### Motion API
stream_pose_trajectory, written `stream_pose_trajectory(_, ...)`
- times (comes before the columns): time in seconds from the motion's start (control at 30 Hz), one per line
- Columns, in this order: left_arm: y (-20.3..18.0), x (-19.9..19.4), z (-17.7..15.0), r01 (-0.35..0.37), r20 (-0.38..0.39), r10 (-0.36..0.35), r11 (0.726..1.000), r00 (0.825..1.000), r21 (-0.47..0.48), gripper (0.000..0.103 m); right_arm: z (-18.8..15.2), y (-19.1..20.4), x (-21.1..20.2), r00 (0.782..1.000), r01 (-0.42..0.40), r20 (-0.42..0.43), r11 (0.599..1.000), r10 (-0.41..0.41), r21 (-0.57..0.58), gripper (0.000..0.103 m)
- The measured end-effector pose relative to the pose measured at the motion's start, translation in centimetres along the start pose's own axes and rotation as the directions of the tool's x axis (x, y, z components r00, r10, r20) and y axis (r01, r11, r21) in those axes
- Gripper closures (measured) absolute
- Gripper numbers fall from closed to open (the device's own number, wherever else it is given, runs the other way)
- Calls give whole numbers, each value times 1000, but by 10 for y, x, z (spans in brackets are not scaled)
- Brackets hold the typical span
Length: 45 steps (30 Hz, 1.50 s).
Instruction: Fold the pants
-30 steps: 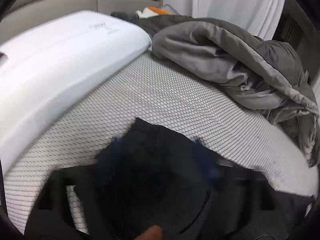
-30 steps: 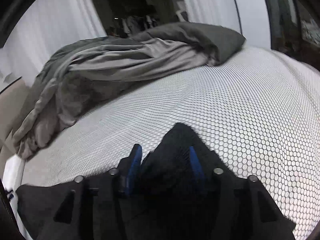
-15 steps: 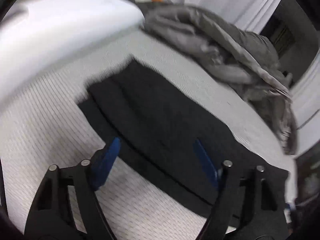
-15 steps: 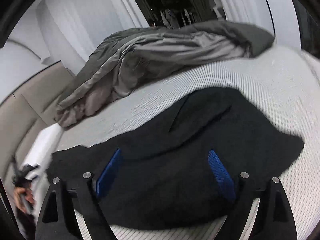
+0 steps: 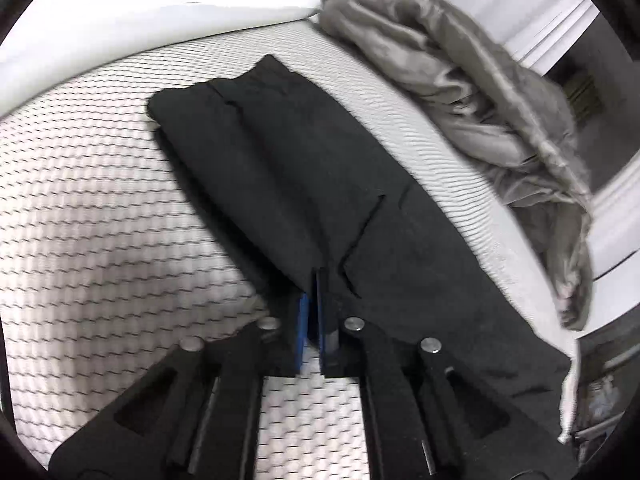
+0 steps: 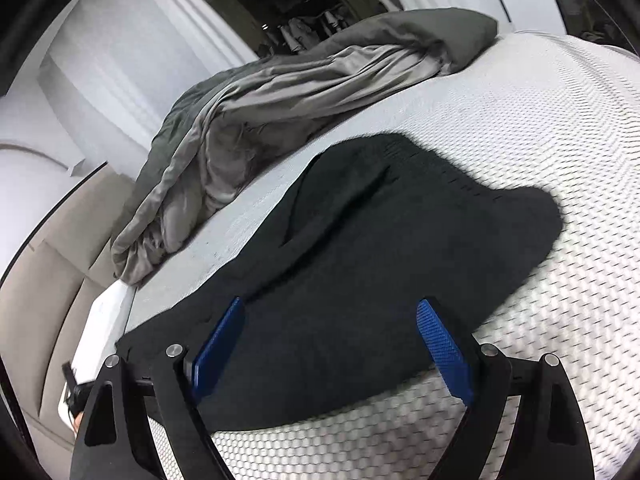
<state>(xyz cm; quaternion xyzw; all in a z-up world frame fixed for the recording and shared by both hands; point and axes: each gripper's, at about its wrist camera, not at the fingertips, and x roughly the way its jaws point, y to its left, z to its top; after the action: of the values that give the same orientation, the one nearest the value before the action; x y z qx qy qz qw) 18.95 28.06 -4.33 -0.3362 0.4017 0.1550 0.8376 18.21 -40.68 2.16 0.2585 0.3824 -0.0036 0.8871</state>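
Black fabric pants [image 5: 304,168] are lying folded lengthwise on the white honeycomb-textured mattress [image 5: 88,208], beside a crumpled grey duvet [image 5: 472,80].
The left gripper [image 5: 315,280] is clenching, its blue pads [image 5: 303,320] pressed together at the pants' near edge; whether any cloth is pinched between them is hard to make out, since black fabric and black fingers are merging there. The right gripper [image 6: 332,320] is standing released, its blue pads [image 6: 440,340] spread wide over the pants' broad end, nothing pressed. The pants' far right end is running out of the left view. Half a second back the left jaws were gaping over the cloth; a second back both views were showing the pants bunched right at the fingers.
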Motion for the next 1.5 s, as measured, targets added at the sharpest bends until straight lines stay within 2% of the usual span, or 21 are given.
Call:
stream_pose_trajectory(0.07, 3, 1, 1, 0, -24, 0, 1000, 1000, -9, 100, 2, -8, -5, 1000, 20, 4, 1000, -20, -4, 14)
stream_pose_trajectory(0.17, 13, -21, -2, 14, -4, -14, 1000, 1000, -13, 89, 2, -21, -10, 999, 45, -5, 999, -45, 6, 14)
stream_pose_trajectory(0.23, 17, -35, -1, -1, 23, 1, 1000, 1000, -18, 65, 0, -32, -13, 998, 56, -17, 998, -55, 36, 14)
stream_pose_trajectory(0.3, 23, -40, 3, 16, 32, -15, 999, 999, -49, 50, -2, -44, -11, 997, 65, -37, 994, -62, 84, 14)
stream_pose_trajectory(0.33, 26, -38, 4, 38, 34, -35, 997, 999, -73, 50, -3, -49, -11, 997, 67, -43, 993, -63, 101, 14)
stream_pose_trajectory(0.47, 31, -4, 13, 129, -19, -133, 980, 991, -153, 52, -3, -59, -5, 997, 63, -59, 986, -55, 156, 14)
stream_pose_trajectory(0.5, 30, 9, 17, 129, -23, -135, 975, 991, -184, 63, -3, -59, -5, 997, 57, -56, 985, -48, 160, 14)
stream_pose_trajectory(0.53, 29, 20, 20, 129, -17, -135, 969, 991, -210, 79, -2, -58, -5, 998, 51, -54, 986, -43, 159, 14)
stream_pose_trajectory(0.57, 29, 25, 21, 129, -8, -134, 966, 991, -223, 89, -2, -57, -4, 998, 47, -54, 987, -39, 156, 14)
stream_pose_trajectory(0.6, 29, 24, 21, 133, 8, -135, 966, 991, -223, 98, -2, -55, -3, 998, 43, -56, 987, -35, 153, 14)
stream_pose_trajectory(0.63, 29, 19, 20, 140, 30, -137, 966, 990, -216, 100, -2, -55, -2, 998, 38, -59, 987, -30, 153, 14)
stream_pose_trajectory(0.77, 24, -24, 14, 131, 149, -109, 981, 983, -145, 102, -1, -62, -2, 998, 44, -55, 982, -34, 185, 14)
stream_pose_trajectory(0.9, 28, -31, 10, 104, 138, -86, 986, 987, -129, 102, 3, -75, 6, 999, -8, -50, 964, 22, 266, 14)
stream_pose_trajectory(0.97, 32, -30, 9, 79, 126, -63, 989, 990, -126, 102, 8, -85, 20, 992, -99, -35, 932, 119, 349, 16)
stream_pose_trajectory(1.03, 29, -25, 11, 65, 124, -51, 991, 991, -118, 102, 15, -89, 29, 986, -158, 11, 907, 167, 389, 33)
stream_pose_trajectory(1.1, 26, -25, 13, 65, 135, -51, 992, 990, -105, 102, 19, -92, 34, 991, -134, 33, 905, 132, 403, 70)
stream_pose_trajectory(1.13, 22, -24, 15, 63, 142, -49, 993, 989, -95, 102, 19, -93, 36, 993, -119, 39, 909, 113, 400, 72)
stream_pose_trajectory(1.2, 19, -24, 15, 60, 147, -48, 995, 988, -82, 102, 18, -90, 33, 994, -108, 57, 918, 93, 382, 85)
stream_pose_trajectory(1.37, 20, -17, 16, 70, 113, -59, 993, 992, -95, 102, 12, -67, -9, 994, -51, 107, 963, 23, 265, 91)
stream_pose_trajectory(1.47, 20, -1, 16, 39, 53, -34, 995, 998, -97, 101, 0, -72, -26, 998, -20, 70, 961, 1, 277, 87)
stream_pose_trajectory(1.5, 21, 5, 16, 34, 26, -31, 994, 999, -103, 101, -1, -76, -22, 999, 13, 24, 961, -20, 275, 83)
